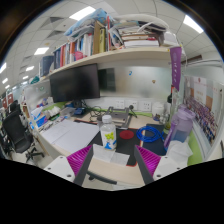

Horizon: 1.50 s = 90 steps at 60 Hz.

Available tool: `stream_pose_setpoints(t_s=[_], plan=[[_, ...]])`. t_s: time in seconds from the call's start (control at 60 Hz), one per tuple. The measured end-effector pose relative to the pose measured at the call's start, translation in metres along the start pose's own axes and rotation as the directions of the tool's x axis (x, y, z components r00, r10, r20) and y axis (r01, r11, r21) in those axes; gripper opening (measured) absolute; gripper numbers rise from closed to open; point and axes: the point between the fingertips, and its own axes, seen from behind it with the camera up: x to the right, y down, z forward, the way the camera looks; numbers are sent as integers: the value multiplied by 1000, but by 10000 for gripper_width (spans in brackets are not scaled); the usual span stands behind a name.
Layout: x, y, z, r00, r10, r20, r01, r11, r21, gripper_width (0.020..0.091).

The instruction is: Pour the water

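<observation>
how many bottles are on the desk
1 that I can make out: a clear bottle with a label stands on the desk, just ahead of the open tool, roughly in line with the gap between its fingers. Clutter farther back may hide others.

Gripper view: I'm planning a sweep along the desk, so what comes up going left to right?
Office chair → monitor → clear bottle, standing just ahead of the open hand-held gripper → blue bowl → purple-lidded jug.
</observation>
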Motion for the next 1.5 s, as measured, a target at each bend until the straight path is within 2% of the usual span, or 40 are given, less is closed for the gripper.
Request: stream_pose_setpoints(t_s=[0.15, 0.283, 0.417, 0.75, 0.833, 0.917, 0.967, 1.0, 1.033, 1.233, 1.383, 1.433, 1.5], plan=[[-14, 5, 33, 1000, -18, 14, 17, 1000, 18, 852], [-24, 8, 76, 1000, -29, -11, 29, 999, 44, 851], [-20, 8, 123, 995, -16, -102, 26, 995, 99, 860], [-3, 15, 216, 956, 13, -294, 20, 994, 108, 844], [3, 12, 225, 942, 7, -337, 37, 992, 122, 794], [2, 11, 236, 939, -5, -344, 52, 990, 129, 696], [1, 12, 239, 938, -5, -346, 52, 990, 128, 611], [5, 9, 239, 933, -3, -360, 58, 988, 141, 531], [5, 9, 240, 933, 5, -361, 52, 987, 149, 532], [5, 10, 238, 926, 29, -377, 36, 986, 163, 439], [3, 10, 242, 929, -10, -370, 60, 990, 124, 405], [4, 11, 243, 931, -20, -364, 57, 994, 91, 404], [17, -4, 239, 912, -75, -402, 102, 994, 47, 404]])
